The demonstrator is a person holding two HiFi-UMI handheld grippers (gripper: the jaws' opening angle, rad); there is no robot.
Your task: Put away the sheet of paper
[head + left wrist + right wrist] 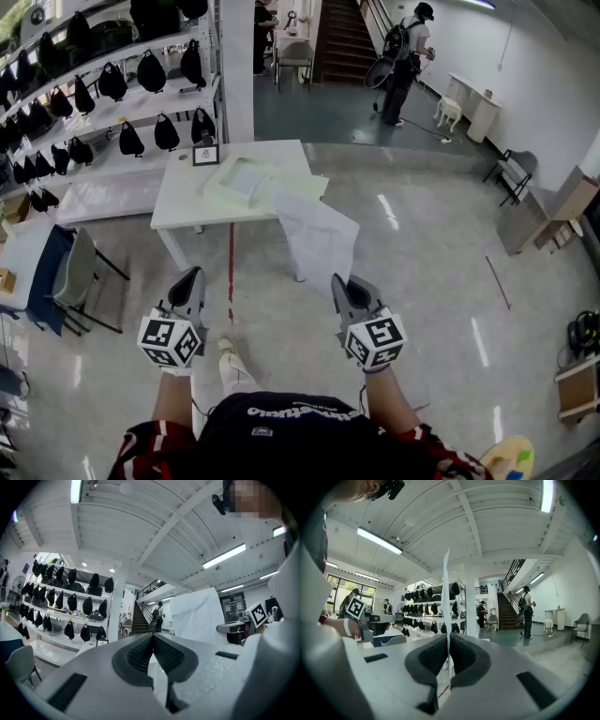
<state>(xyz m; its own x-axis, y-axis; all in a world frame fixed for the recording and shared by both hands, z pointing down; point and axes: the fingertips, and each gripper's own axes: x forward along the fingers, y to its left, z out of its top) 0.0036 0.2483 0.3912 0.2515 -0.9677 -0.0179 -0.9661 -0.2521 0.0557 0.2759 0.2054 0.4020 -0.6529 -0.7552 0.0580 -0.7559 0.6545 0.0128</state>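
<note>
Paper is pinched by its near edge in the right claw, whose jaws are pressed tight on it. The rest of the sheet stands ahead of and above that claw, free in the air. It looks light, limp and easily creased, so a hold near one edge should do, though a second hold on the opposite edge would probably stop it flopping.

The left claw, level with the right and well apart from it, is closed on nothing. The right gripper view shows the sheet edge-on, a thin line between the pads. The left gripper view shows its broad, wrinkled face off to the right. Only the head view shows the white bench beyond both claws, with what looks like a pale folder on it.
</note>
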